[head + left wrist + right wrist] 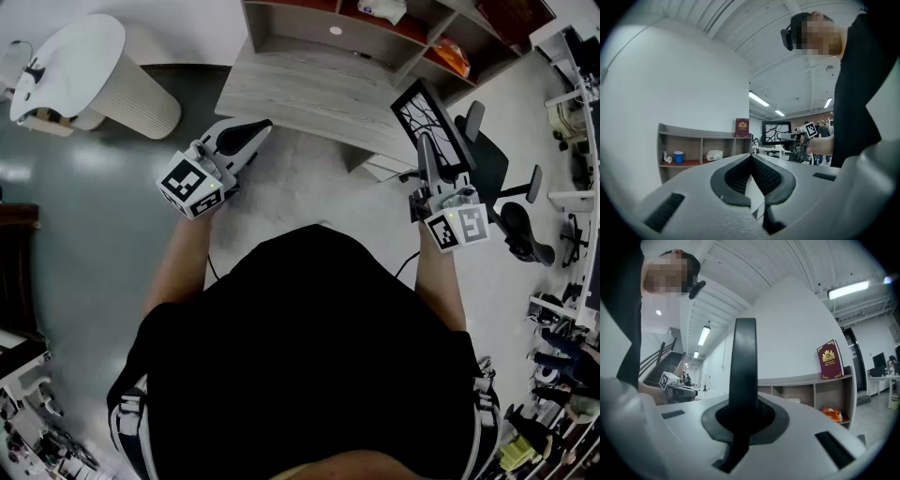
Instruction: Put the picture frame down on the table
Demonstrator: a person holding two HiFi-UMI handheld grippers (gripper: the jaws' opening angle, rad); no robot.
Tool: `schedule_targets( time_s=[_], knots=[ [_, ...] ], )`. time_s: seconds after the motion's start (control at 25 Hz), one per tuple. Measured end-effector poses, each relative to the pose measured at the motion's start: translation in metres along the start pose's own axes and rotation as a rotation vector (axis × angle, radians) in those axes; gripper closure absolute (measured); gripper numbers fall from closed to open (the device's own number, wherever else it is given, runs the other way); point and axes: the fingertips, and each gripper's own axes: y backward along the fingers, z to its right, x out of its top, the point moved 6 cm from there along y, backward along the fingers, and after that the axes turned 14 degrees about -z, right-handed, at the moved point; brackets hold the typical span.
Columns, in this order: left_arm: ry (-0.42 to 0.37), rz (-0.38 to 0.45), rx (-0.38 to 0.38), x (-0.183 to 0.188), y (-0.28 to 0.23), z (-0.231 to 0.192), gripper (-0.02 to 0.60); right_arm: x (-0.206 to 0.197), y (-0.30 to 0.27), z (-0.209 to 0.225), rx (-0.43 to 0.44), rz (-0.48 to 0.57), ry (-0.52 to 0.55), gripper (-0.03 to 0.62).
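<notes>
The picture frame (433, 120) is black with a branch-pattern picture. It hangs in the air just off the right end of the wood-grain table (309, 89), and my right gripper (427, 148) is shut on its lower edge. In the right gripper view the frame's edge (745, 362) rises as a dark upright bar from between the jaws. The left gripper view shows the frame (776, 130) face-on in the distance. My left gripper (262, 126) hovers by the table's near edge, jaws together with nothing between them (751, 155).
A shelf unit (375, 37) stands behind the table, with a red book (830, 359), a blue cup (678, 156) and an orange item (452, 56). There is a white ribbed pedestal (89, 80) at far left and an office chair (489, 164) at right.
</notes>
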Motion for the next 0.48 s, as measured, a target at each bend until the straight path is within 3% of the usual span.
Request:
schedule_targets(
  time_s=[0.48],
  knots=[
    [-0.024,-0.015,-0.009,0.018,-0.044,0.014,0.566,-0.011,0.0,0.051,0.031,-0.005,-0.031,0.579]
  ],
)
